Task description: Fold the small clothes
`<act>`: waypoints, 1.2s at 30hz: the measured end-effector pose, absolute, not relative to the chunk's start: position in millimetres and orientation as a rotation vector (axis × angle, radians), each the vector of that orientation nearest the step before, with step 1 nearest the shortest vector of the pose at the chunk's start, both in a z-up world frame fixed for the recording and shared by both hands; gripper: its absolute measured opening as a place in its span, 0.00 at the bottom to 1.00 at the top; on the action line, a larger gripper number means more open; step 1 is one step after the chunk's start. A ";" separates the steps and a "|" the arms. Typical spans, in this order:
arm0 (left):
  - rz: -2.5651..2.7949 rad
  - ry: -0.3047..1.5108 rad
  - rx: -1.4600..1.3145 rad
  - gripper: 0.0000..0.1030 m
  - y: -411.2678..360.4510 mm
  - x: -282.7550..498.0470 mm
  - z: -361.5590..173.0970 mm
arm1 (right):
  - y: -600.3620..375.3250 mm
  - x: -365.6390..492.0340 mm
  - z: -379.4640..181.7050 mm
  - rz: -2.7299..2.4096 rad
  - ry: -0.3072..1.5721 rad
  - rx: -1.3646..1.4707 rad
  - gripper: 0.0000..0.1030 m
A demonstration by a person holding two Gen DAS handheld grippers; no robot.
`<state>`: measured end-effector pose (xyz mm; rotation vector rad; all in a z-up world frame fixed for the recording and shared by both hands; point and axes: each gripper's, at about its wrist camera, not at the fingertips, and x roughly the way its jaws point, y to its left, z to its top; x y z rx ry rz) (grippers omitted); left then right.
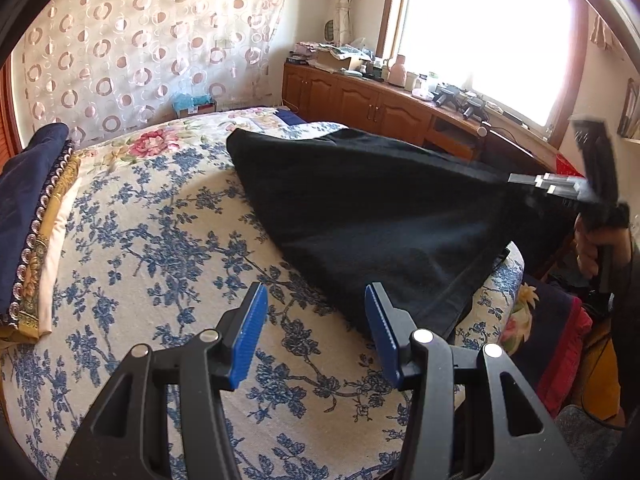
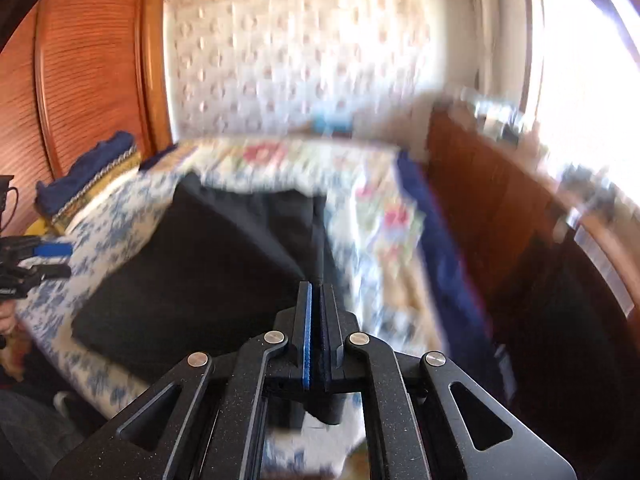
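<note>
Left gripper [image 1: 316, 336], angled downward over the blue-flowered bedspread [image 1: 160, 240], its blue-padded jaws standing about half apart with nothing between them, the near hem of the black garment [image 1: 380, 216] lying just at its 1 o'clock. Right gripper [image 2: 318, 292], likewise pitched downward and seen in the left wrist view at 3 o'clock with a hand [image 1: 588, 252] on its grip, its jaws pressed together on a corner of the black garment, drawing the cloth up taut off the bedspread; right wrist view blurred
</note>
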<state>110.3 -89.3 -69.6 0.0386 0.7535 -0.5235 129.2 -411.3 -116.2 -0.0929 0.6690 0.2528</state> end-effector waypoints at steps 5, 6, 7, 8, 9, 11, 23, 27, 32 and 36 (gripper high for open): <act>-0.545 0.763 0.033 0.48 -94.9 116.6 -71.0 | -404.9 137.4 -153.6 0.242 0.782 -0.135 0.12; -0.550 0.765 0.034 0.51 -96.4 121.4 -70.2 | -404.6 140.4 -152.7 0.230 0.775 -0.134 0.23; -0.551 0.762 0.034 0.60 -97.0 124.7 -69.6 | -405.2 143.5 -149.1 0.228 0.760 -0.126 0.30; -0.551 0.752 0.037 0.60 -98.2 129.4 -67.7 | -406.4 147.5 -143.0 0.235 0.734 -0.109 0.31; -0.542 0.739 0.047 0.60 -100.3 136.1 -64.8 | -408.3 152.5 -137.4 0.243 0.714 -0.097 0.32; -0.530 0.725 0.057 0.61 -102.7 147.0 -61.8 | -405.8 171.0 -124.8 0.251 0.678 -0.097 0.35; -0.480 0.786 0.027 0.61 -108.7 218.5 -79.4 | -363.2 337.9 -130.6 0.336 0.735 -0.166 0.38; -0.476 0.806 0.024 0.61 -108.6 227.9 -87.7 | -357.9 378.3 -150.5 0.370 0.817 -0.153 0.38; -0.482 0.820 0.022 0.61 -106.9 231.9 -92.6 | -348.5 394.2 -164.5 0.451 0.868 -0.149 0.13; -0.494 0.814 0.022 0.61 -108.9 230.4 -92.4 | -350.4 375.9 -143.9 0.488 0.755 -0.150 0.02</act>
